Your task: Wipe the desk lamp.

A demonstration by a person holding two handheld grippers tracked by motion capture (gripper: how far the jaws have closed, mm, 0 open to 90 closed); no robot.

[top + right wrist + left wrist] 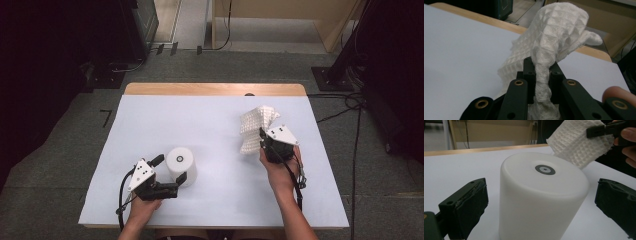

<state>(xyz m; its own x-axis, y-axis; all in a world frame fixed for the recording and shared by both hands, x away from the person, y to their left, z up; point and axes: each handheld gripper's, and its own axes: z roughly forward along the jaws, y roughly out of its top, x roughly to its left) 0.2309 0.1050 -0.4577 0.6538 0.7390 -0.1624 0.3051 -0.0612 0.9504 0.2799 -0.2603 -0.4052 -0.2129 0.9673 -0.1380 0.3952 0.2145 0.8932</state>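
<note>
White table cover [220,125], wooden table edge [215,89], grey floor [60,165], floor cables [350,107]

At lower left of the high view, the cylinder [181,165] looks like smooth, matt white plastic with a slightly translucent, frosted skin; a small dark ring sits in its top face. The cloth [255,127], right of centre, is a white waffle-weave fabric, rough and soft. The table [215,89] shows bare pale wood along its far edge under a matt white sheet [165,125].
</note>
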